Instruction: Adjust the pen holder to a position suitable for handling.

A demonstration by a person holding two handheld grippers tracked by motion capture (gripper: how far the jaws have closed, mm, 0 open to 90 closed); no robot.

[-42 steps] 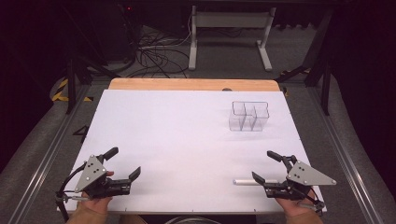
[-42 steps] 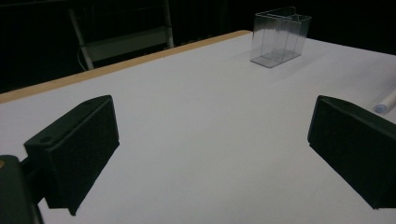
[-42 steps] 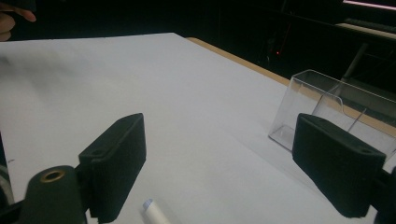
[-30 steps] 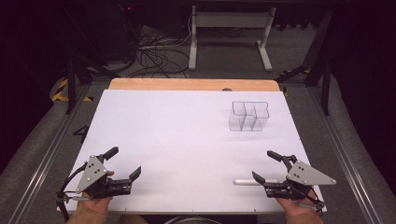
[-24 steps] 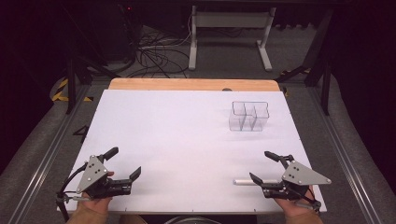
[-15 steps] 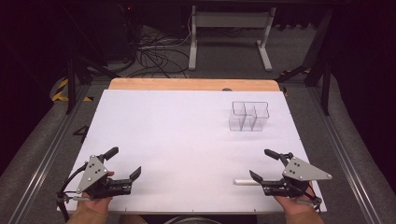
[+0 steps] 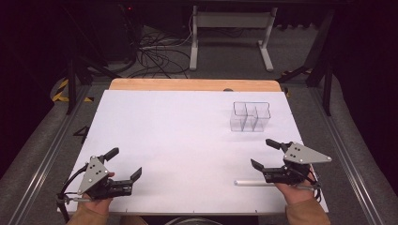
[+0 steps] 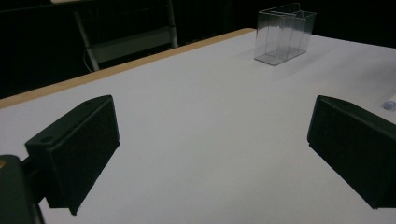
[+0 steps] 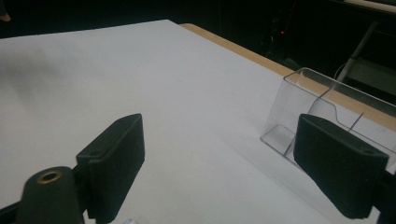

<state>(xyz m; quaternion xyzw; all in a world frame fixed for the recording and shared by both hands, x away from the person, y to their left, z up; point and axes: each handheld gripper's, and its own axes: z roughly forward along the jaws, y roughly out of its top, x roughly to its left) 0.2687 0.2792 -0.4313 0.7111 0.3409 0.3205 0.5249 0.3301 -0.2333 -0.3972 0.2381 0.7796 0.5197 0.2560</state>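
Observation:
A thin white tube (image 7: 252,183) lies on the white table sheet (image 7: 178,136) near the front right. My right gripper (image 7: 264,153) hovers just above and behind it, open, with nothing between its jaws. In the right gripper view, the right gripper (image 9: 219,135) faces a clear plastic compartment box (image 9: 322,112). That box (image 7: 250,116) stands at the back right of the sheet. My left gripper (image 7: 125,162) rests low at the front left, open and empty. From the left gripper view, the left gripper (image 8: 212,121) frames bare sheet, with the box (image 8: 284,33) far off.
A wooden table edge (image 7: 192,85) runs along the back of the sheet. Behind it are a grey stand (image 7: 230,21) and tangled cables (image 7: 155,51) on the dark floor. Metal rails (image 7: 47,154) flank the table on both sides.
My right gripper has lifted slightly and shifted a little away from the table's front edge. The white tube stays on the sheet. The left gripper has not moved.

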